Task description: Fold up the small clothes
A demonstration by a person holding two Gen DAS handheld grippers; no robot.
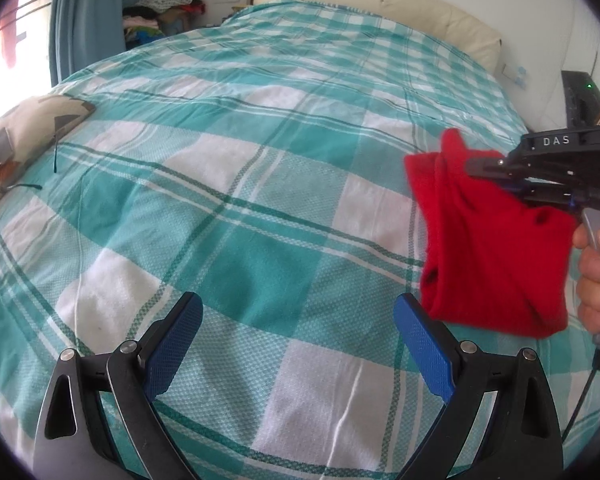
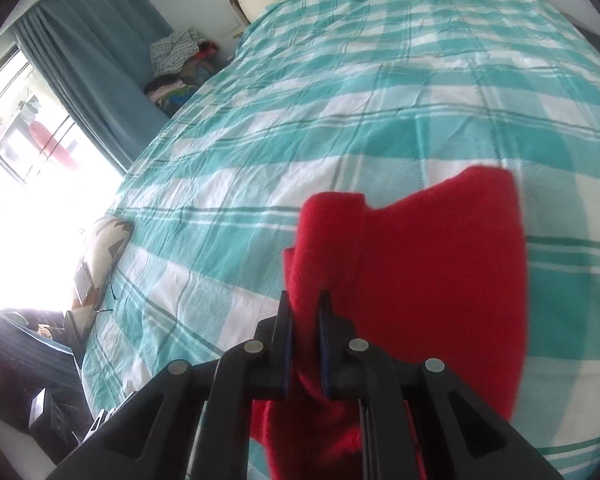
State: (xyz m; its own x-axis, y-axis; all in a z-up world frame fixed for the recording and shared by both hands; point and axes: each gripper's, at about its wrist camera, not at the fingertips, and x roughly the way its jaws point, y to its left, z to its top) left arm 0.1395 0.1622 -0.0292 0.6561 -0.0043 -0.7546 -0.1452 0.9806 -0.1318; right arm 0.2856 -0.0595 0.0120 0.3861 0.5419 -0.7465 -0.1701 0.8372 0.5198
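A small red knitted garment (image 1: pixel 496 248) hangs in the air over the bed at the right of the left wrist view. My right gripper (image 1: pixel 476 169) is shut on its upper edge, and a hand (image 1: pixel 598 276) holds that gripper's handle. In the right wrist view the red garment (image 2: pixel 428 264) is bunched between the closed jaws of my right gripper (image 2: pixel 305 304) and drapes down over the checked sheet. My left gripper (image 1: pixel 298 312) stands open low over the bed, its blue pads (image 1: pixel 424 344) wide apart with nothing between them. The garment's lower corner hangs just beside the left gripper's right finger.
The bed is covered by a teal and white checked sheet (image 1: pixel 240 168). A patterned cushion (image 1: pixel 24 136) lies at its left edge. A cream headboard (image 1: pixel 380 8) is at the far end, a pile of clothes (image 1: pixel 164 4) in the corner, blue curtains (image 2: pixel 92 56) by the window.
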